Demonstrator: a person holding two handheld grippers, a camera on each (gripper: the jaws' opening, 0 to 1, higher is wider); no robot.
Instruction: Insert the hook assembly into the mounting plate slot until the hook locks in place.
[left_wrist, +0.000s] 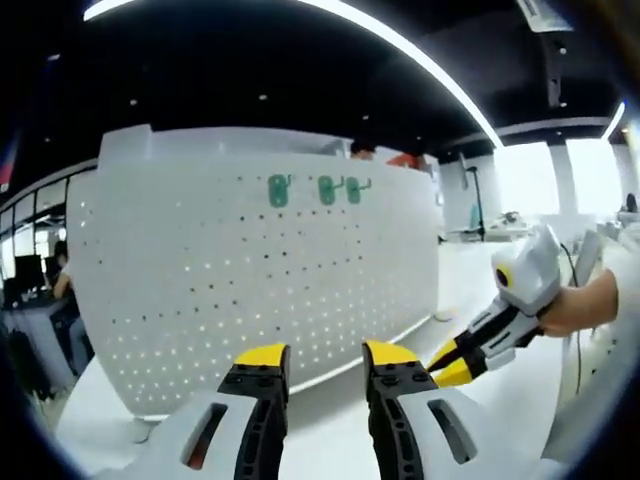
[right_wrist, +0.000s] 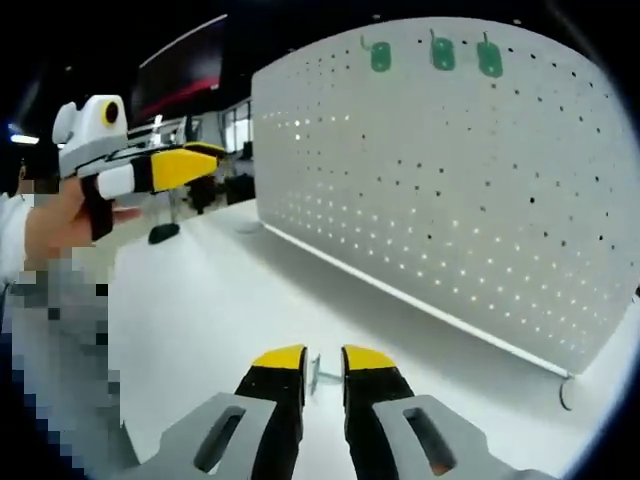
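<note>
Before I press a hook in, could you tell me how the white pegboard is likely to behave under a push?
The pegboard stands upright on its edge on the table, so it may tip or slide backward. It looks thin, perhaps flexing. Three green hooks already hang near its top, where pushing gives most leverage.

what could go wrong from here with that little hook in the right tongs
1. The right tongs pinch the hook only at its edge between the tips, so it might twist or slip on the way to the pegboard.
2. Three green hooks already sit along the board's top rows, so the new one could bump them if aimed there.
3. The left tongs stand open and empty near the board, and might get in the way.
</note>
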